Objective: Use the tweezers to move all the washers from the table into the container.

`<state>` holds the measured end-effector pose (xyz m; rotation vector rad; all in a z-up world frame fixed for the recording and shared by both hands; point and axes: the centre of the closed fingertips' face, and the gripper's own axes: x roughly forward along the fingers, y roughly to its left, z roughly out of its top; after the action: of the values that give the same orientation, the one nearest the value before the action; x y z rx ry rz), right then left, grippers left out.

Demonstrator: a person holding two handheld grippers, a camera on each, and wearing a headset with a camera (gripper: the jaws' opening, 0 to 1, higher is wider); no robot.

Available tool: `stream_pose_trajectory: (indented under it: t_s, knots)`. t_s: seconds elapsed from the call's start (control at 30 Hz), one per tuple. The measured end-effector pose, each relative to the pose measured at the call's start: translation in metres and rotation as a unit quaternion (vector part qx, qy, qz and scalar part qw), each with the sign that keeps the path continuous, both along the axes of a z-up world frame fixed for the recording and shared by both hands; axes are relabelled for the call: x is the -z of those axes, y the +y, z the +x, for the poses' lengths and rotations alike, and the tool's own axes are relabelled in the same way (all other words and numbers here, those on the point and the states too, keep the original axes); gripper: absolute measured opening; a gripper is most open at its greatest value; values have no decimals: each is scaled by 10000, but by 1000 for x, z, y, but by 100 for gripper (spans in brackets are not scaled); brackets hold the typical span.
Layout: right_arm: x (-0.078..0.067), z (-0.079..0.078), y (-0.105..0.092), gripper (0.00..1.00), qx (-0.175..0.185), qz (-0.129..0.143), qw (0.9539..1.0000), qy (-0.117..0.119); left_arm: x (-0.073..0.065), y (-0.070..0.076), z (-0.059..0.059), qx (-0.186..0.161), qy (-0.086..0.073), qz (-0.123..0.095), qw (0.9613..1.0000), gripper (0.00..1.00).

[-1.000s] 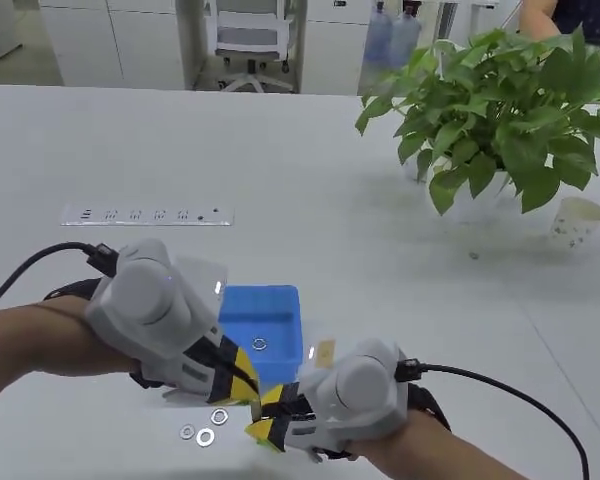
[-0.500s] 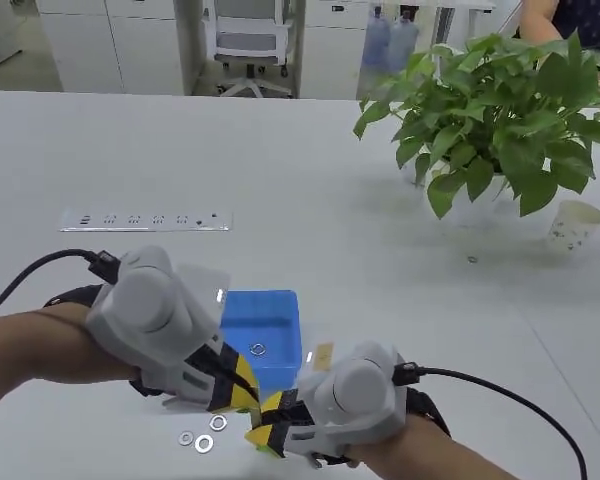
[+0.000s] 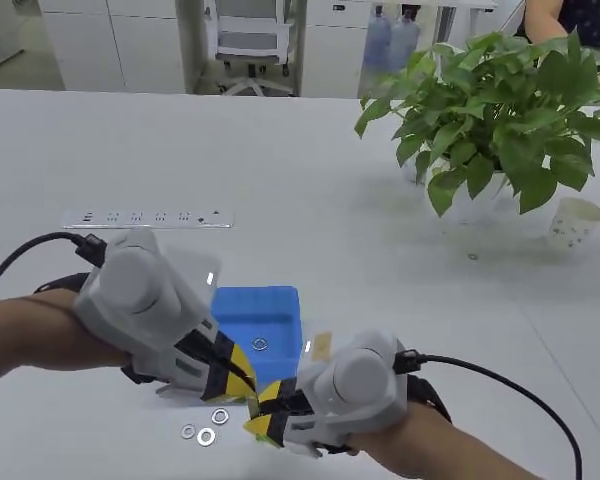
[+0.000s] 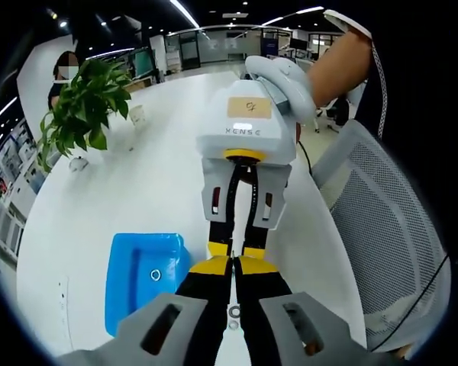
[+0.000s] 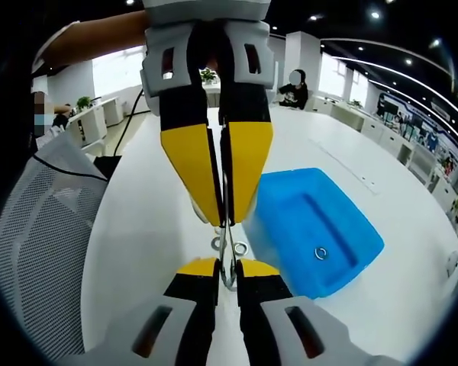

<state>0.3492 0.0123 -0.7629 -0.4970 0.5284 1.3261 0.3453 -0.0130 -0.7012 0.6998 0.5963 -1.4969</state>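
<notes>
Tweezers [image 5: 226, 242]: pinched jointly by left gripper [image 4: 233, 267] and right gripper [image 5: 227, 267], near table's [image 3: 380, 230] front edge. Hazard: grip may be lost if jaws are pulled unevenly, and washers [image 3: 205, 436] beside container [image 3: 280, 310] scattered.

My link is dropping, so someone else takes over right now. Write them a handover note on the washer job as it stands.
Left gripper: jaws closed on the arms of the tweezers.
Right gripper: jaws closed on the tweezers' rear end. The two grippers meet tip to tip on the near side of the blue container.
Done: one washer lies in the container.
To do: three washers lie on the table by the tweezers' tips; none looks picked up.
</notes>
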Motion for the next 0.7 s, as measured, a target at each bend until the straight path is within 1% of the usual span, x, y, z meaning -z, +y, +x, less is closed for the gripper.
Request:
stream_pose_trajectory:
  t_s: [0.07,0.2,0.33,0.53,0.7]
  knots:
    - [-4,0,0,10,-27,-4,10000,-55,-4,0,0,-11,2,-17,10000,6]
    - [-13,3,2,10,-1,13,10000,-84,-13,2,2,-43,-19,-26,10000,6]
    - [-20,6,2,10,-7,-57,9999,-124,-21,2,3,-53,-54,-53,10000,6]
    - [-36,14,5,10,-10,-59,9998,-201,-37,4,9,-61,-135,-57,9999,6]
    - [-43,21,7,10,-80,-99,9996,-240,-43,5,16,-64,-197,-39,9998,6]
